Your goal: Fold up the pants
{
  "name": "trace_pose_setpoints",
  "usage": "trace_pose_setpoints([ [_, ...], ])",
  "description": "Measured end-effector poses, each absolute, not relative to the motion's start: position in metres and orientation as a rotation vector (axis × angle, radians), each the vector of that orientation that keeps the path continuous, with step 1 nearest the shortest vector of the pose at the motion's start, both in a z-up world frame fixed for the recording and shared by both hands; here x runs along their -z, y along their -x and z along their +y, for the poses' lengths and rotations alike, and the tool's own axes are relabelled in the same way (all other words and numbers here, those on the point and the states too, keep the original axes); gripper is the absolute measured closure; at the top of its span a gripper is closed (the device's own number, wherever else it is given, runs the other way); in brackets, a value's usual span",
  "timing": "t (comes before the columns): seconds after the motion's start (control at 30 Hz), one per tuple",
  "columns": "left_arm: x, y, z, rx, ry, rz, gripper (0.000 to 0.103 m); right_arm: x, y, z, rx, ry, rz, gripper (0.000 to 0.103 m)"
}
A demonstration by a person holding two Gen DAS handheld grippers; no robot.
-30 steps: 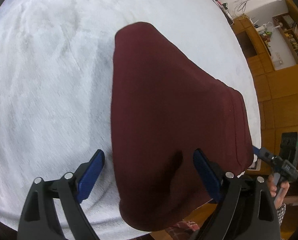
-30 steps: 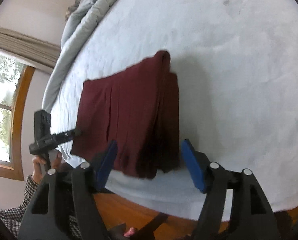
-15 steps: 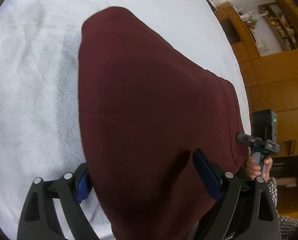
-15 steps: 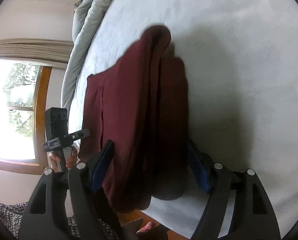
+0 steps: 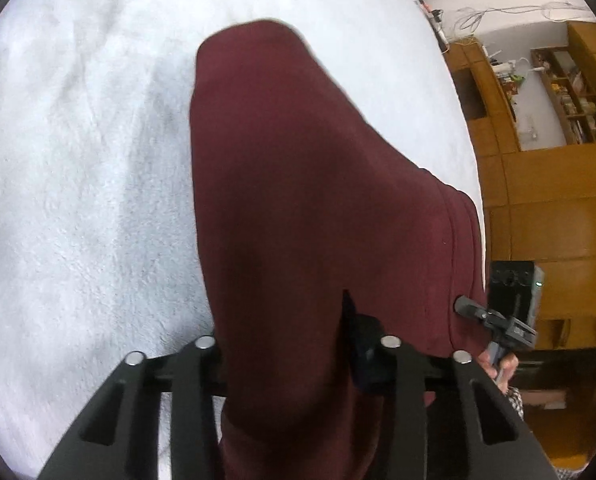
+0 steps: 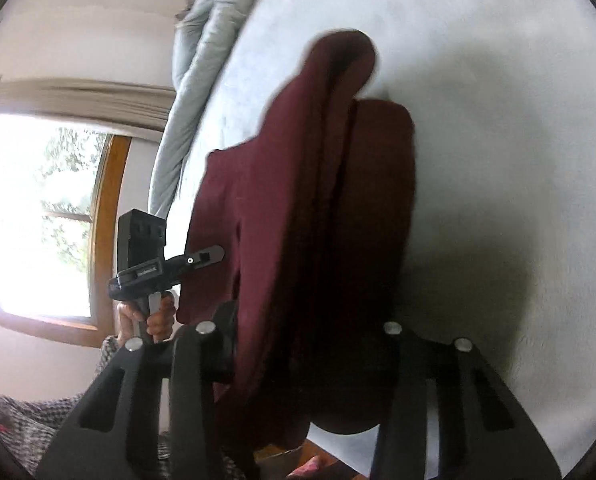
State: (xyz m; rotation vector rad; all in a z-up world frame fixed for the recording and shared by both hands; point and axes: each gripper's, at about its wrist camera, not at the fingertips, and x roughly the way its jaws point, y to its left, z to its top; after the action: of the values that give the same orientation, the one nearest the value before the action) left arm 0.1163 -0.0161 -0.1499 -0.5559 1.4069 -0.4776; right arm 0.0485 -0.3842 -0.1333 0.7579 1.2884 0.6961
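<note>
Folded maroon pants lie on a white fleece bed cover, their near edge hanging over the bed's side. My left gripper has that near edge bunched between its jaws, which are closing; the cloth hides the blue pads. In the right wrist view the pants stand up in thick folds, and my right gripper is closing on their near end, its pads buried in cloth. Each view shows the other gripper beside the pants: the right gripper and the left gripper.
A rumpled grey duvet lies along the far side of the bed, by a bright window. Wooden cabinets and shelves stand past the bed's edge. A person's hand holds the left gripper's handle.
Both pairs of jaws have gone from wide apart to squeezed on the pants' near edge. The right gripper has dipped lower, and the cloth now bunches and rises between the fingers.
</note>
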Motion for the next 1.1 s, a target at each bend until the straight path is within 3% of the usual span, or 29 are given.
trace_pose_setpoints([
  [0.27, 0.106, -0.126, -0.027, 0.554, 0.564, 1.282, 0.068, 0.069, -0.063, -0.381, -0.723, -0.677, 1.185, 0.067],
  [0.47, 0.083, -0.184, -0.037, 0.555, 0.555, 1.191, 0.068, 0.047, -0.116, -0.387, -0.707, -0.657, 1.120, 0.067],
  [0.73, 0.124, -0.264, -0.050, 0.454, 0.480, 1.261, 0.067, 0.111, -0.187, -0.386, -0.589, -0.709, 1.225, 0.066],
  [0.87, 0.160, -0.269, -0.044, 0.389, 0.435, 1.316, 0.054, 0.158, -0.179, -0.393, -0.501, -0.745, 1.278, 0.059],
  [0.97, 0.160, -0.267, -0.047, 0.383, 0.413, 1.306, 0.052, 0.158, -0.169, -0.391, -0.490, -0.736, 1.252, 0.049],
  [1.1, 0.147, -0.273, -0.062, 0.352, 0.420, 1.313, 0.044, 0.139, -0.170, -0.385, -0.466, -0.685, 1.245, 0.045],
])
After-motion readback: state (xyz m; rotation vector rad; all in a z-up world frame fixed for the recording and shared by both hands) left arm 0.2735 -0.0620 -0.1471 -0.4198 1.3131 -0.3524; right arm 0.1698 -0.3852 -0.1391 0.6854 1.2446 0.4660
